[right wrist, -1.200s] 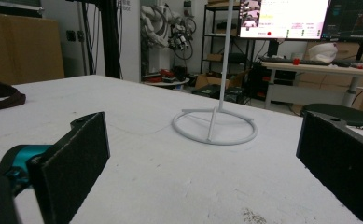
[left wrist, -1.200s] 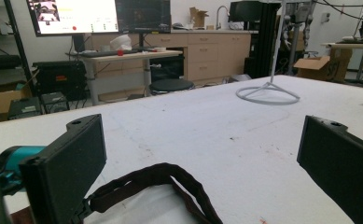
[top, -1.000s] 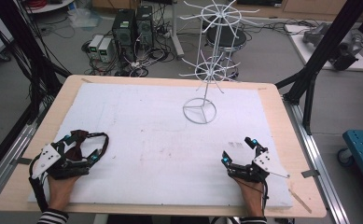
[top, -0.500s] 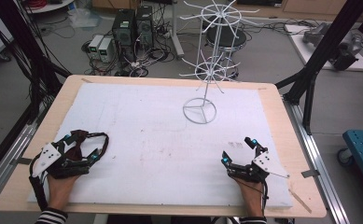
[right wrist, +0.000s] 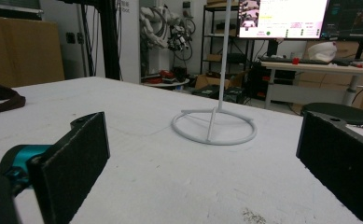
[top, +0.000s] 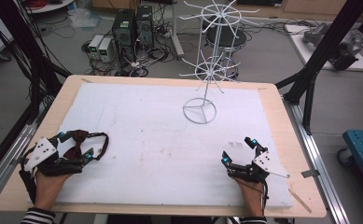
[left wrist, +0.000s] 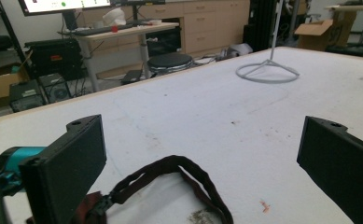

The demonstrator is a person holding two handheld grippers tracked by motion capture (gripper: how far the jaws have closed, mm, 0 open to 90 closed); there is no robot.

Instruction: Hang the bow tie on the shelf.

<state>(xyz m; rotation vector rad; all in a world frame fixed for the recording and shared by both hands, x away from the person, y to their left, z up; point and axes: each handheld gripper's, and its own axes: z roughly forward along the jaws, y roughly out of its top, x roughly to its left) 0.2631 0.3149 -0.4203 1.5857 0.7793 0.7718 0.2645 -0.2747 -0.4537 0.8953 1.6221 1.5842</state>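
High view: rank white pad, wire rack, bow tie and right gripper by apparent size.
1. White pad, largest by far.
2. Wire rack.
3 and 4. Bow tie with its strap and right gripper look about alike; not ranking them.

No lettering can be read — the monitor (right wrist: 282, 17) text is too blurred.

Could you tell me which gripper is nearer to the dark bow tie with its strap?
Left. The left gripper sits right at the bow tie, open jaws around it. The right gripper rests far across the white mat.
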